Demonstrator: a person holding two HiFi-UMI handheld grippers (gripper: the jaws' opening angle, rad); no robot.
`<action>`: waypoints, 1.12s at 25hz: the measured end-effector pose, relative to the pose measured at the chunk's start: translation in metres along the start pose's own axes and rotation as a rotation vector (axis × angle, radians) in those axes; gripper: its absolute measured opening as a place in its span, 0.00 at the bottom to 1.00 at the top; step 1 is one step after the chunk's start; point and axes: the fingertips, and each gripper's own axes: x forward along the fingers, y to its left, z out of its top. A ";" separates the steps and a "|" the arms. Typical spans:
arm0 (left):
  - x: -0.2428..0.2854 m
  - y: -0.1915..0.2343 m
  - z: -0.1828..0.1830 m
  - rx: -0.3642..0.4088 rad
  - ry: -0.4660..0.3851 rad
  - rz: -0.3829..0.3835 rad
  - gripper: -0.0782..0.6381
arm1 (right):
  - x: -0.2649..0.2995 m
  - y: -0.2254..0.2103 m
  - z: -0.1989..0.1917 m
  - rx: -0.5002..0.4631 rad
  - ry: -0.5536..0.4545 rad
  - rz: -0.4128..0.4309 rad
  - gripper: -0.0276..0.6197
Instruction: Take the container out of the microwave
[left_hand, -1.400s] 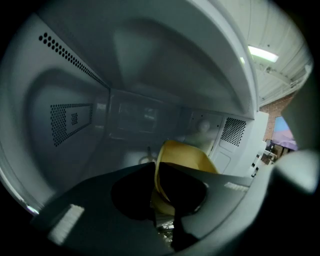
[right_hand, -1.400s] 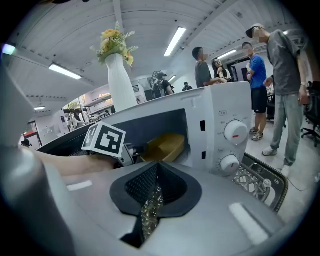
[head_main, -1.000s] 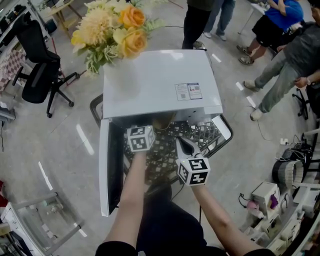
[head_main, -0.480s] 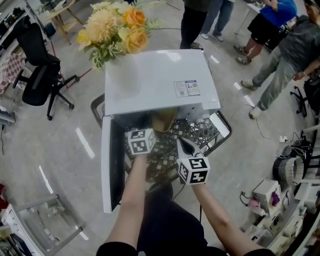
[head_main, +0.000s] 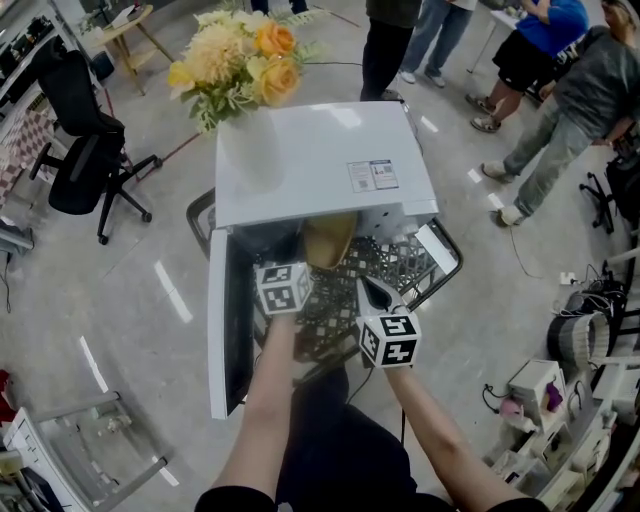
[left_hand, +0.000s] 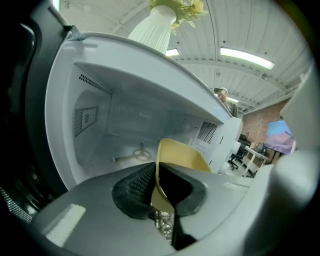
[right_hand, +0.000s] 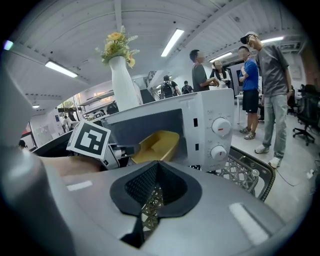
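1. Left tool (left_hand: 156, 186) clamps the rim of the yellow container (left_hand: 181, 156), giving purchase for withdrawal.
2. Container sits tilted in the open mouth of the microwave (head_main: 320, 165).
3. Right tool (right_hand: 156, 175) is closed, empty, held clear.

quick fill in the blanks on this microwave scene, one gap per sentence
The left gripper is shut on the rim of the rounded ___ container.
The door of the white microwave stands ___.
The white vase of yellow and orange flowers stands on ___ of the microwave.
The right gripper, jaws shut, holds ___.
Missing words: yellow; open; top; nothing.
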 end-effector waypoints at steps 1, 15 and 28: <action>-0.003 -0.001 -0.001 -0.004 -0.001 0.000 0.15 | -0.001 0.000 -0.001 0.001 0.000 0.000 0.05; -0.047 -0.016 -0.015 -0.086 -0.010 -0.002 0.15 | -0.012 -0.008 -0.009 0.027 0.003 -0.025 0.05; -0.089 -0.024 -0.011 -0.092 -0.017 0.039 0.15 | -0.030 -0.016 -0.018 0.061 0.016 -0.043 0.05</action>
